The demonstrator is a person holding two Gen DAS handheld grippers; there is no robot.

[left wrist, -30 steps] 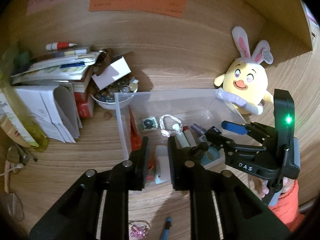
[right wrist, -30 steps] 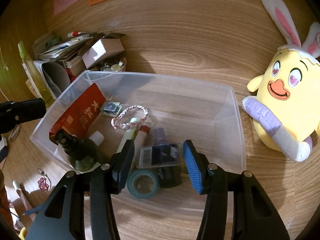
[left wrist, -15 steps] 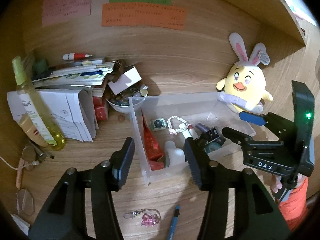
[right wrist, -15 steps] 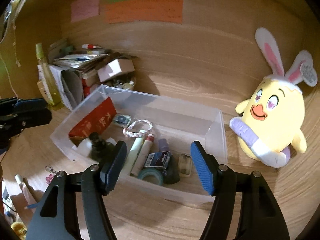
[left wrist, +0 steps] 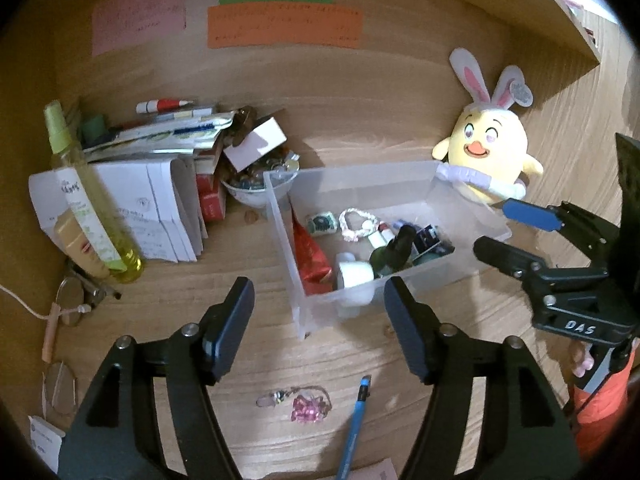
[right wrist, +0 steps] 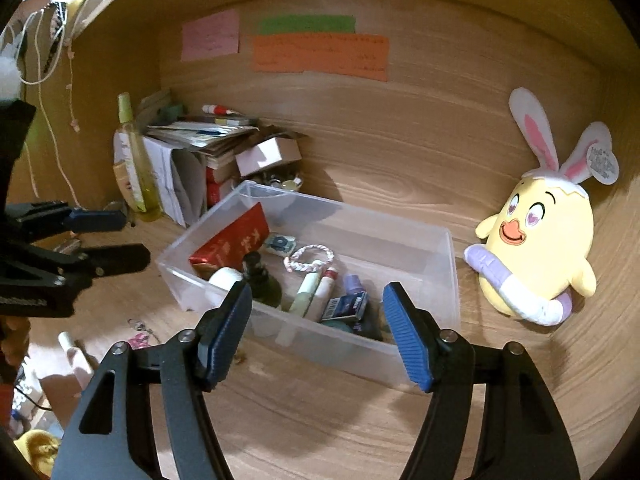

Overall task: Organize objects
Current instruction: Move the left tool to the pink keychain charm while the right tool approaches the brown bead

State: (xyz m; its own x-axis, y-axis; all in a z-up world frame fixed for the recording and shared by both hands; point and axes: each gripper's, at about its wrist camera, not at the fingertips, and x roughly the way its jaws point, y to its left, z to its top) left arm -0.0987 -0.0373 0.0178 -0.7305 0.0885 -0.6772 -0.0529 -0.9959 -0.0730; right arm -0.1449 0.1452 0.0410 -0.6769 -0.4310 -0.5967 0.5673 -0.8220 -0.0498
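Note:
A clear plastic box [left wrist: 280,232] [right wrist: 416,356] sits on the wooden desk. It holds a red packet [left wrist: 310,256] [right wrist: 232,244], a white jar [left wrist: 354,274], a dark bottle [right wrist: 260,276], a bracelet [left wrist: 358,222] [right wrist: 308,258], tubes and a blue card box [right wrist: 348,306]. My left gripper [left wrist: 320,320] is open and empty, just in front of the box's near wall. My right gripper [right wrist: 316,332] is open and empty, in front of the box; it also shows in the left wrist view [left wrist: 508,236] at the box's right end.
A pink charm [left wrist: 306,408] and a blue pen [left wrist: 356,420] lie on the desk in front of the box. A yellow plush chick [left wrist: 486,156] [right wrist: 540,240] stands right of it. Papers, a bowl [left wrist: 250,194] and a yellow spray bottle [left wrist: 92,216] crowd the left.
Both grippers have drawn back and up from the box. The left gripper opened wide and left the white jar in the box; the right gripper opened a little wider.

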